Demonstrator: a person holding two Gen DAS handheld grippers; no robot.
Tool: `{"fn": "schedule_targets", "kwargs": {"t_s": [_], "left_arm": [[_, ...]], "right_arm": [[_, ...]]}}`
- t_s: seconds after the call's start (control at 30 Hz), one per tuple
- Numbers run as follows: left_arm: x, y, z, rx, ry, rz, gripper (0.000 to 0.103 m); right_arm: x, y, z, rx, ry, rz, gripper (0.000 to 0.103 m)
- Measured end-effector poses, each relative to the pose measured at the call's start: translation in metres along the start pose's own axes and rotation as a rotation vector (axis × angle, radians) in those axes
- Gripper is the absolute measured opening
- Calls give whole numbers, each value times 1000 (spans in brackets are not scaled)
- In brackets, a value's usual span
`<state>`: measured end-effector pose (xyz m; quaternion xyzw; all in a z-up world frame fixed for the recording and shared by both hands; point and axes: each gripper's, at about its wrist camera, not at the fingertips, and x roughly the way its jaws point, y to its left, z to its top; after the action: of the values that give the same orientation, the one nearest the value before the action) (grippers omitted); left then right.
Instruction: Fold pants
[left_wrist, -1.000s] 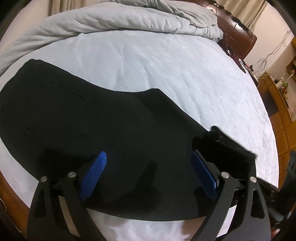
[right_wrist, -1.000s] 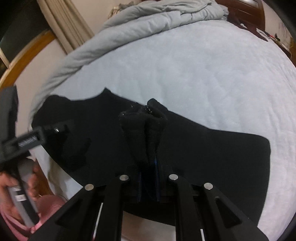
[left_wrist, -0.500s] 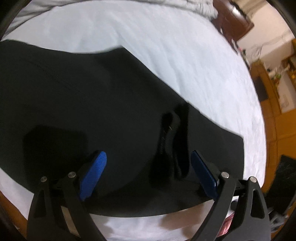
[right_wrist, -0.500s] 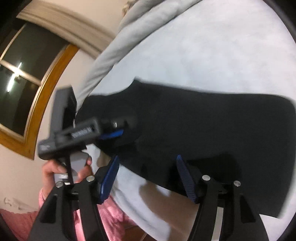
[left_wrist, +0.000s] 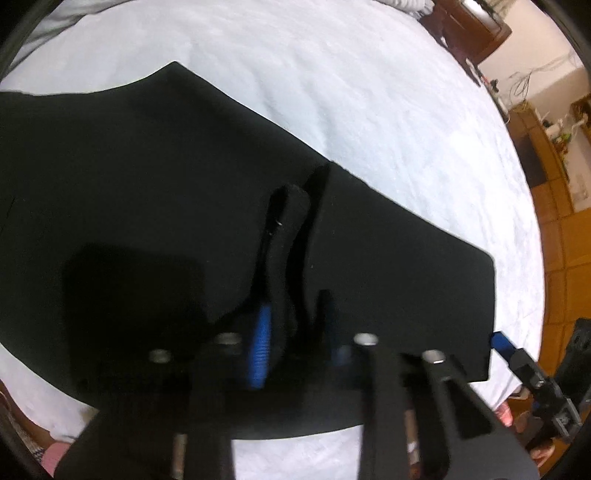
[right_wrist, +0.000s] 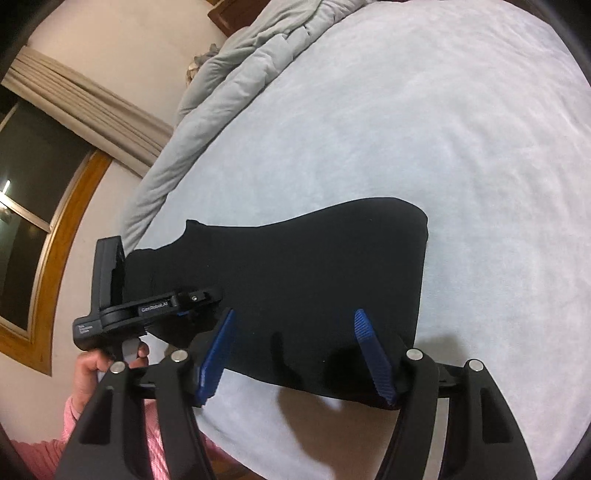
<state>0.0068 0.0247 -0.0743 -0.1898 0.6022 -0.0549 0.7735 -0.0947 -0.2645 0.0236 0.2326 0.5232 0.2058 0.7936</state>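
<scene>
Pants (left_wrist: 155, 206), black, lie spread flat on the pale sheet (left_wrist: 369, 92) of the bed, their near edge at your side. Your left gripper (left_wrist: 295, 339) has its two fingers drawn close together, and a raised ridge of the black cloth stands pinched between them; one blue ribbed pad (left_wrist: 260, 350) shows against the fold, the other pad is dark and blurred. From the right wrist camera, that same left gripper (right_wrist: 184, 312) sits low at the left part of the garment (right_wrist: 314, 277), your hand (right_wrist: 96, 363) wrapped on its handle, pink sleeve (right_wrist: 74, 424) below.

Your right gripper (right_wrist: 295, 354) stands wide apart, both blue pads (right_wrist: 373, 358) bare, nothing between them. It hovers over the near edge of the cloth; whether the tips touch the fabric you cannot tell. In the left wrist view it appears only as a blue tip (left_wrist: 502, 343) just beside the right-hand corner of the cloth.

Farther out: a grey duvet (right_wrist: 240, 74) bunched at the far side of the bed, a curtain (right_wrist: 81, 99) over a wood-framed window (right_wrist: 33, 206), a dark wooden headboard (left_wrist: 476, 33).
</scene>
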Motion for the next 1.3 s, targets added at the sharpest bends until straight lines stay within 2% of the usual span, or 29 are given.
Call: {"fn": "schedule_targets", "kwargs": {"t_s": [0.17,0.3,0.37,0.43,0.5,0.57,0.63,0.7,0.73,0.8,0.87,0.9,1.0,1.1,1.2,1.3], "left_arm": [[-23,4,-2,14,-64,-28,14],[-48,22,-4,36,-137,32,14],[-39,30,0,51,-92,47,15],[-21,39,1,38,-36,37,19],[-15,40,0,38,-36,35,21],[-23,38,0,24,-51,18,27],[-39,38,-1,-4,-90,35,38],[-65,35,0,25,-176,44,42],[-72,30,-1,37,-201,36,45],[-83,14,-3,66,-220,-33,48],[-77,-6,2,94,-190,-137,49],[-71,-12,4,105,-178,-149,49],[-40,-32,9,141,-130,-130,49],[-10,-19,13,106,-41,-99,47],[1,-11,13,103,-48,-104,43],[-1,-13,16,89,-41,-105,43]], "right_arm": [[-5,-5,1,-7,-17,-26,67],[-4,-3,4,-23,-18,-46,67],[1,-2,5,-28,-7,-51,67],[11,0,6,-29,16,-73,67],[15,2,7,-26,25,-77,67],[15,7,12,-37,19,-70,67],[14,11,17,-53,11,-69,67],[13,17,26,-71,1,-55,67],[14,20,31,-78,-3,-44,67],[17,24,39,-78,-11,-25,67],[24,21,46,-54,-7,-4,67],[31,14,50,-18,2,-3,67],[49,-5,54,25,30,-31,65],[64,-26,50,72,63,-11,61],[67,-33,45,82,48,25,61],[63,-33,46,100,48,40,61]]}}
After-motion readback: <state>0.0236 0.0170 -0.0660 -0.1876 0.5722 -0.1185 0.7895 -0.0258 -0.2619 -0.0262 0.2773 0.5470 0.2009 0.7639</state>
